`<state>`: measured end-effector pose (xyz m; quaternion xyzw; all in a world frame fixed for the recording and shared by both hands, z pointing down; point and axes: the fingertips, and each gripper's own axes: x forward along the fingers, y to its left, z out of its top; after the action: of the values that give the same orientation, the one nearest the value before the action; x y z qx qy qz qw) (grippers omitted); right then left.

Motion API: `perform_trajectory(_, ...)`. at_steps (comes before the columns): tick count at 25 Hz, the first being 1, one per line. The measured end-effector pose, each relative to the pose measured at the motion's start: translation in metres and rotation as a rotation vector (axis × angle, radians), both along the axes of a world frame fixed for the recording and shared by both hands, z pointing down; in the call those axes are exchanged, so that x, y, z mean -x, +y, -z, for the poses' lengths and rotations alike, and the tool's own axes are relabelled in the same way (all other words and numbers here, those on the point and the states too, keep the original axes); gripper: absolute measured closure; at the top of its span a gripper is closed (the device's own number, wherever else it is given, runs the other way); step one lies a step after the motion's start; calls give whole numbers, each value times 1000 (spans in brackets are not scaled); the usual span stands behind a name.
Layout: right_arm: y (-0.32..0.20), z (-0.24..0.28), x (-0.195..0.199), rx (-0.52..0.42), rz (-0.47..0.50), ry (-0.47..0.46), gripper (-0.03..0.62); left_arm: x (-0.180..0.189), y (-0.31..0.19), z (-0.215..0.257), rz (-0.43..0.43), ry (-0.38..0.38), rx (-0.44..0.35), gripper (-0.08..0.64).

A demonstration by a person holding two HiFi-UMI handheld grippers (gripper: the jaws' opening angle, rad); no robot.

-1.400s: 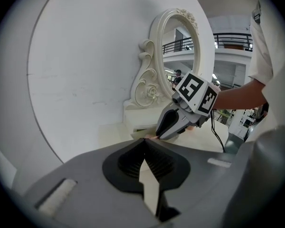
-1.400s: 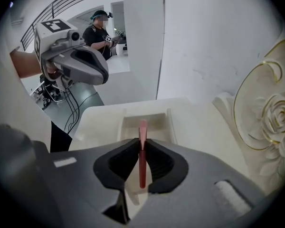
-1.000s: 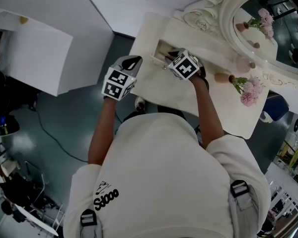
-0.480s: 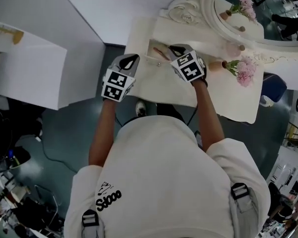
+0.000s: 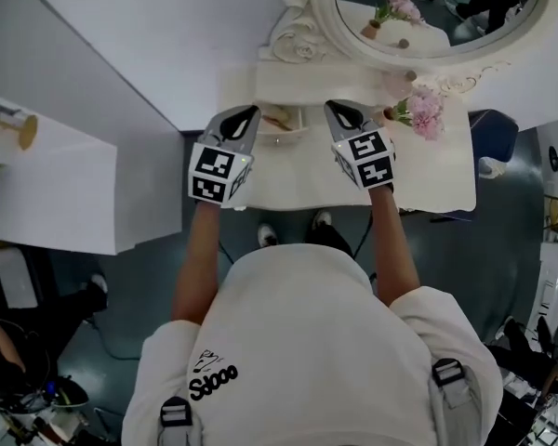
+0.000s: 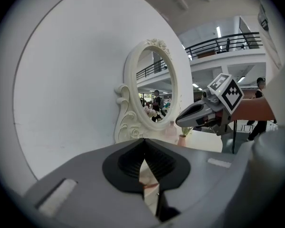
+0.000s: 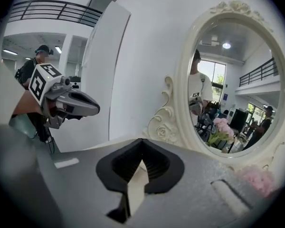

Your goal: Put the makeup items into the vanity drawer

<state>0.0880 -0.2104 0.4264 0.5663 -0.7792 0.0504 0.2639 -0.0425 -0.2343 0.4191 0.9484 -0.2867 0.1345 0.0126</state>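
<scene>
Vanity drawer (image 5: 293, 130) is open at the counter (image 5: 428, 179) front, w/ a makeup item (image 5: 277, 115) inside. L tool (image 5: 249, 114), just left of the drawer, is pressed together, empty. R tool (image 5: 337, 110), just right of it, has just been closing, nothing between. Risk: a swing clips the flower vase (image 5: 417, 111) right of the drawer. Mirror (image 5: 428, 7) walls the back; room above the drawer is free.

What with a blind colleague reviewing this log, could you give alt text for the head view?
Seen from above, a person in a white shirt holds the left gripper and the right gripper, both shut, over a white vanity table, either side of its small open drawer. An ornate oval mirror and pink flowers stand at the back of the table.
</scene>
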Motion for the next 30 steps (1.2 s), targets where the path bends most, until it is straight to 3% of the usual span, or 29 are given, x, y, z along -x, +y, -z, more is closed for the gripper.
perform_trajectory(5,15,43,-30,-98,-35,34,591,-33,7,44,-64,69,-55,545)
perform_trajectory(16,60,137,-94,-301,-46,21,591,-106,39,118,-92,85,-204,545)
perform_trajectory(30,87,194,-123,-435,-25,53,591,-139,68,186,-122,125,-337,545)
